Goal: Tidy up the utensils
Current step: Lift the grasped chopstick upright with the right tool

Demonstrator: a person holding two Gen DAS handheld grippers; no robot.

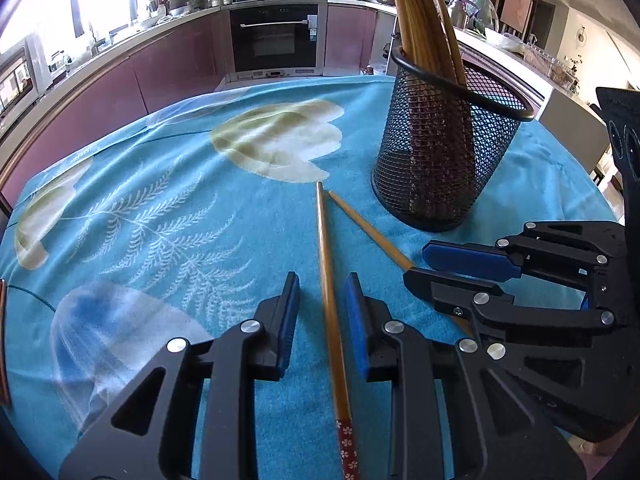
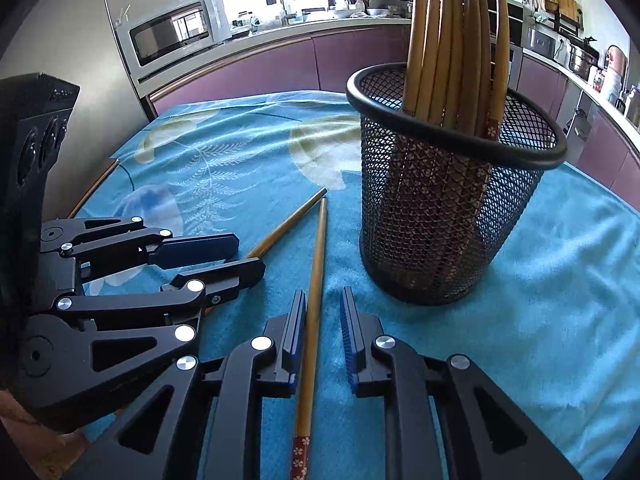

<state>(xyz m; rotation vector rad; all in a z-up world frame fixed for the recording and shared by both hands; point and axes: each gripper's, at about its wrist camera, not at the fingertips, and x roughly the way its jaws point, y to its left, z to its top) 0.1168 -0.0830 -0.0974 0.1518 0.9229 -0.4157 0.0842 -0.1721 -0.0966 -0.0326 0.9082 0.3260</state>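
Left wrist view: left gripper [image 1: 322, 312] spread, straddling one chopstick [image 1: 328, 280] on the blue cloth [image 1: 160, 216]; mesh holder [image 1: 444, 152] ahead-right; right gripper [image 1: 440, 268] alongside, spread over the second chopstick [image 1: 368, 228].

Right wrist view: right gripper [image 2: 322, 332] spread, its chopstick [image 2: 314, 300] against the left finger [image 2: 294, 328]; holder [image 2: 452, 208] ahead-right, the left gripper [image 2: 240, 252] to the left.

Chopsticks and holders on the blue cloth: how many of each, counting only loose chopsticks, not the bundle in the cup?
Loose chopsticks: 2, one between the left gripper's open fingers, one between the right gripper's open fingers.
Black mesh holder: 1, upright, with a bundle of chopsticks whose count cannot be told.
Total: 3
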